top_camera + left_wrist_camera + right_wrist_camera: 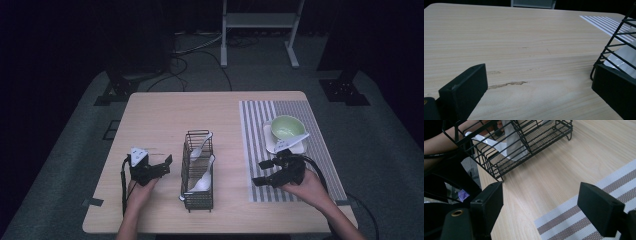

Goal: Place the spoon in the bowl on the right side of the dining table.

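Observation:
A black wire basket [199,170] stands at the table's middle with white spoons [202,181] lying in it. To its left my left gripper [168,166] rests low over the wood, open, with nothing between its jaws. In the left gripper view the left gripper [539,75] has the basket's corner [616,42] by its right jaw. My right gripper [259,173] is open at the left edge of the striped placemat [285,150], pointing toward the basket. The right gripper view shows the right gripper [541,195] over wood and mat [586,202], with the basket [519,147] and a spoon [511,145] beyond.
A green bowl [287,127] sits on a white dish [272,144] at the far part of the placemat. Bare wood stretches across the table's far left half [165,115]. A white metal stand [260,30] is on the floor behind the table.

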Tool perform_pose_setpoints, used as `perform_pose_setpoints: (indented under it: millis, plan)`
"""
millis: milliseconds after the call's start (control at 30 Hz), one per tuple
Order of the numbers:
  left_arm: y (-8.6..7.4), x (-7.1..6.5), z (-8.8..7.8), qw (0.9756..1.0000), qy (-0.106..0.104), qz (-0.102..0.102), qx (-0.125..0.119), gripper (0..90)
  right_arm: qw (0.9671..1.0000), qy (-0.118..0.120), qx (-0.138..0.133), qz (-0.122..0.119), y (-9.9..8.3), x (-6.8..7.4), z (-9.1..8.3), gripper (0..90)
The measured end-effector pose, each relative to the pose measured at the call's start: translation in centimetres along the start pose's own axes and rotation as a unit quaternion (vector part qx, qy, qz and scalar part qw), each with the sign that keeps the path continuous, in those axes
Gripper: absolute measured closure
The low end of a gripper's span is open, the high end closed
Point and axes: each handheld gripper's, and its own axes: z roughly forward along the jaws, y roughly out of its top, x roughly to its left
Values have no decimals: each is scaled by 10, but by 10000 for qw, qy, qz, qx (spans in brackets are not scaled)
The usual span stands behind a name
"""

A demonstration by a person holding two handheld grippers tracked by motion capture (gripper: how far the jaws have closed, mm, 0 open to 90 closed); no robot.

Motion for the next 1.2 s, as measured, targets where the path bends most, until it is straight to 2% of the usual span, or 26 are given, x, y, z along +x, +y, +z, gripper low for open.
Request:
perform_pose_setpoints:
  millis: [167, 400, 533, 733, 967, 1200]
  plan:
    - [0, 0, 0, 10000, 0, -2, -5, 0, 9999, 49, 78, -40, 6, 3, 3, 199]
    - [0, 0, 0, 10000, 3, -5, 11, 0, 9999, -9, 100, -107, 13, 5, 2, 198]
    - [0, 0, 0, 10000, 9, 55, 13, 0, 9996, -49, 174, -222, 22, 10, 0, 198]
    - [0, 0, 0, 10000, 25, 26, 4, 0, 9990, -109, 253, -364, 33, 15, -1, 187]
    - [0, 0, 0, 10000, 23, 23, 13, 0, 9976, -89, 467, -502, 44, 23, 7, 188]
    - [0, 0, -1, 10000, 27, 25, 14, 0, 9972, -80, 494, -554, 55, 27, 10, 188]
